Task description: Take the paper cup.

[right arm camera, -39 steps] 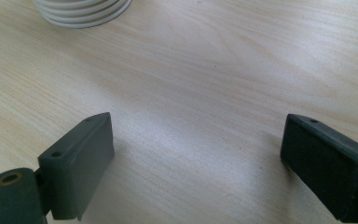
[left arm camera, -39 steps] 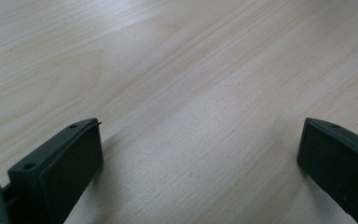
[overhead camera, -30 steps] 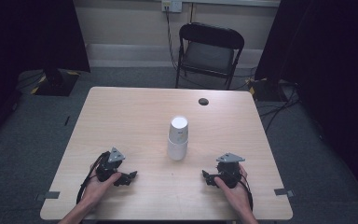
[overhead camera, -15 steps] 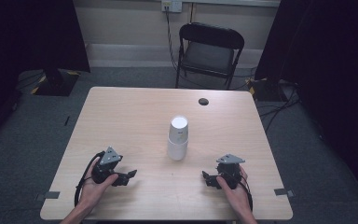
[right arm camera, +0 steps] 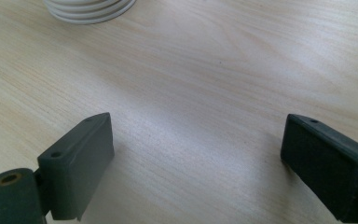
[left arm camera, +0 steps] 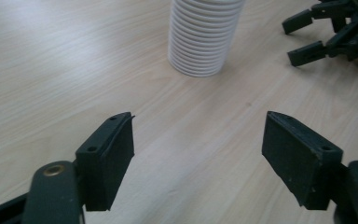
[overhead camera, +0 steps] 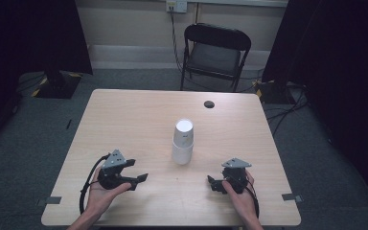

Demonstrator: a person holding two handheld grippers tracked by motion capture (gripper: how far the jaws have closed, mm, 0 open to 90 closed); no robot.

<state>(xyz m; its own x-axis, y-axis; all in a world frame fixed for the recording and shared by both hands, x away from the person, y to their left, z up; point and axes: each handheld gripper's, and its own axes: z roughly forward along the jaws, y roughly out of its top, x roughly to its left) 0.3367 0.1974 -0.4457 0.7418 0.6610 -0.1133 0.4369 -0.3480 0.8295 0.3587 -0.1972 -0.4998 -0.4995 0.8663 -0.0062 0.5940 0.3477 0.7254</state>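
Note:
A stack of white paper cups (overhead camera: 183, 142) stands upside down in the middle of the wooden table (overhead camera: 124, 120). My left gripper (overhead camera: 136, 170) is held in a hand at the front left, just off the table, pointing right toward the stack. It is open, its jaws have just been closing, and nothing is between them. The left gripper view looks past these jaws (left arm camera: 198, 128) at the ribbed stack (left arm camera: 200, 37) and the other gripper (left arm camera: 317, 35). My right gripper (overhead camera: 211, 183) rests open at the front right, its jaws (right arm camera: 198, 126) over bare wood, with the stack's rim (right arm camera: 89, 9) ahead.
A small dark round spot (overhead camera: 209, 104) marks the table's far side. A black folding chair (overhead camera: 215, 52) stands behind the table, with cables on the floor near it. Dark curtains hang at both sides.
The left hand has lifted its gripper a little off the table, and its jaws stand narrower than before. The right gripper and the cup stack have not moved.

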